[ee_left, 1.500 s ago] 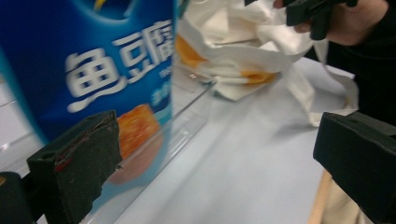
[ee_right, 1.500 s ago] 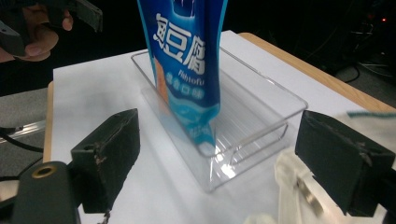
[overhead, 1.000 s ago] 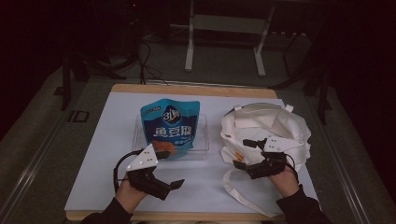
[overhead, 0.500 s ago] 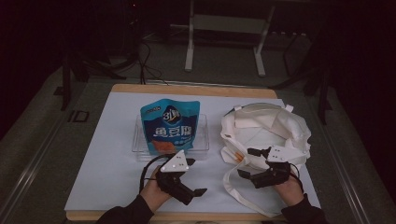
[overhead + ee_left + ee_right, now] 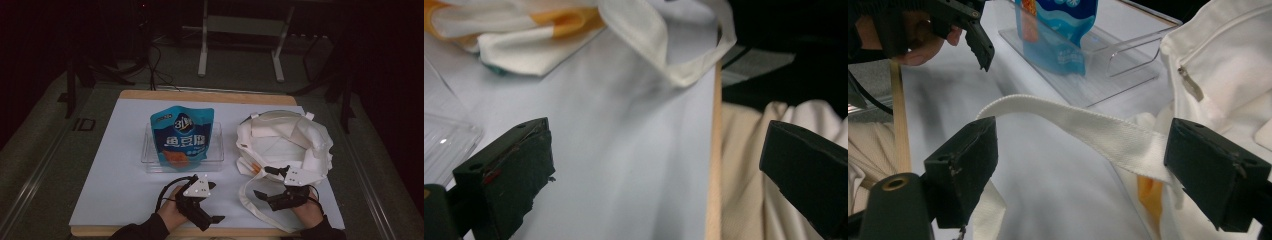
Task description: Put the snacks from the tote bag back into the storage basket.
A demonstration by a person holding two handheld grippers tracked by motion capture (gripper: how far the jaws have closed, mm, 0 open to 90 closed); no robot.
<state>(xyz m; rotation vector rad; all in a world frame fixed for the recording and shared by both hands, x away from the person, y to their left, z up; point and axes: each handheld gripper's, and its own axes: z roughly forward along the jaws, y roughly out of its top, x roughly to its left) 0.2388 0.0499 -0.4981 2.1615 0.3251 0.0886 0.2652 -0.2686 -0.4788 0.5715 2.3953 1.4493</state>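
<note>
Nearest the bench's front edge, the left claw was spread wide, holding nothing. The right claw was also spread, its jaws flanking the tote bag's white strap. Beyond lay the tote bag, well apart from the blue snack pouch upright in a clear tray.

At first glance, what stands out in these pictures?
The blue snack bag stands upright in a clear tray at mid-table. Right of it lies a white tote, one strap crossing between the open jaws of the right gripper. The left gripper, also open, hovers near the table's front edge.
</note>
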